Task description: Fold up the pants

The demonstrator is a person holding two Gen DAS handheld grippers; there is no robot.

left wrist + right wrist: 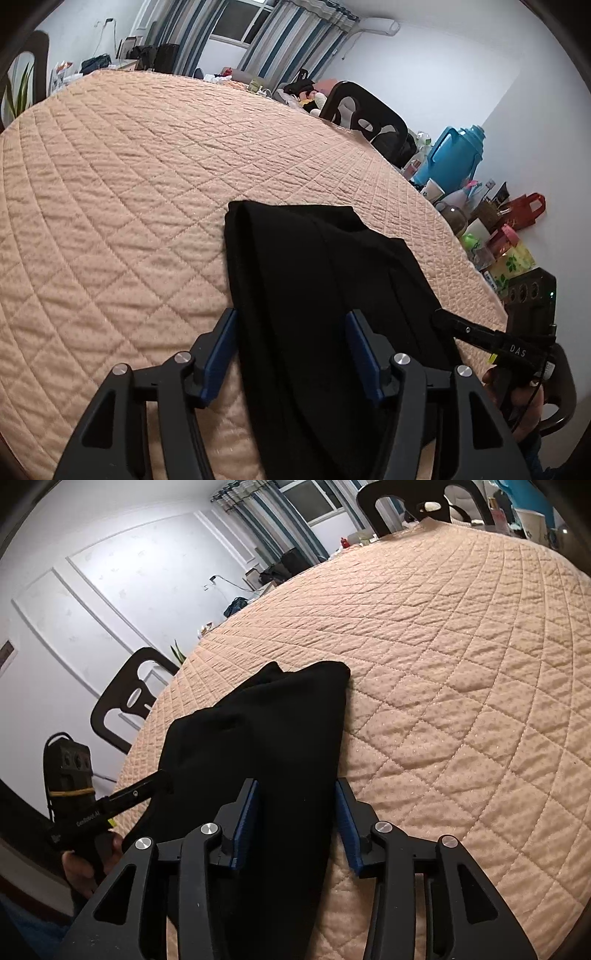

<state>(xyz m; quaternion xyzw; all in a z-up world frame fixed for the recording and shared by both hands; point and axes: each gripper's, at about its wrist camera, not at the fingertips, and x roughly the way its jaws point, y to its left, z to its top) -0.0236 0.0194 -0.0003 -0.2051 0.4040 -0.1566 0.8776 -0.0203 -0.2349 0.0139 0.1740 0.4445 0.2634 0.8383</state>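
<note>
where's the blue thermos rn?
Left wrist view, far right: blue thermos stands beyond the quilted table's edge, beside the black chair, among cups and bottles.

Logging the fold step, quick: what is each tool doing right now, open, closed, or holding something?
Left tool: open, jaws apart on either side of the black pants, not clamped.
Right tool: open, also straddling the pants, not clamped.

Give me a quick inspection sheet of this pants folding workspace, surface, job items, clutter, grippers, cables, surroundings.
Surface: peach quilted cover, lightly wrinkled.
Job's things: black pants lying part-folded near the front edge.
Clutter: blue thermos, cups and bottles at the side.
Grippers: left gripper open, straddling the pants; right gripper open, straddling the fabric edge.
Cables: thin wire on the far wall.
Surroundings: dark chairs, striped curtains, white walls.
</note>
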